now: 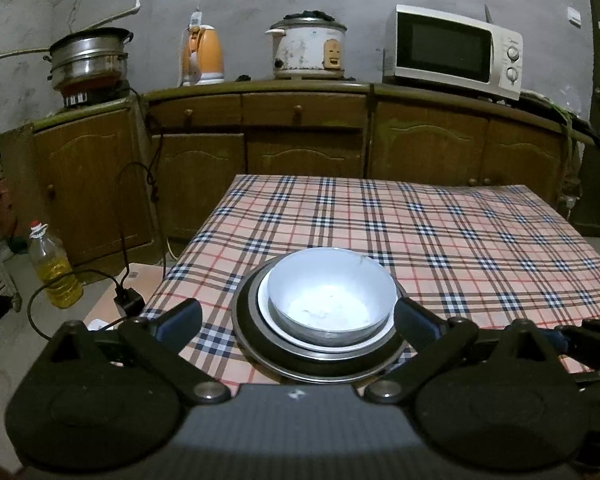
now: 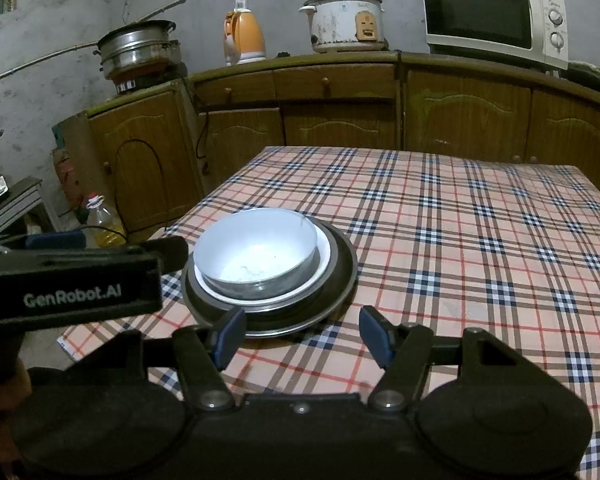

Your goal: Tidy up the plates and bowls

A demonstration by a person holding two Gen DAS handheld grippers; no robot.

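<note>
A white bowl [image 1: 332,296] sits on a white plate [image 1: 266,312], which rests in a dark metal plate [image 1: 244,332] on the plaid tablecloth near the table's front left corner. The stack also shows in the right wrist view: bowl [image 2: 256,248], metal plate [image 2: 340,276]. My left gripper [image 1: 298,320] is open, its fingers standing on either side of the stack, close to it. My right gripper [image 2: 302,334] is open and empty, just short of the stack's near rim. The left gripper's body [image 2: 72,280] shows at the left of the right wrist view.
The plaid table [image 1: 460,240] stretches right and back. Behind stand wooden cabinets [image 1: 300,140] with a steamer pot [image 1: 88,60], orange kettle [image 1: 202,56], rice cooker [image 1: 308,48] and microwave [image 1: 452,50]. An oil bottle [image 1: 54,268] and cables lie on the floor left.
</note>
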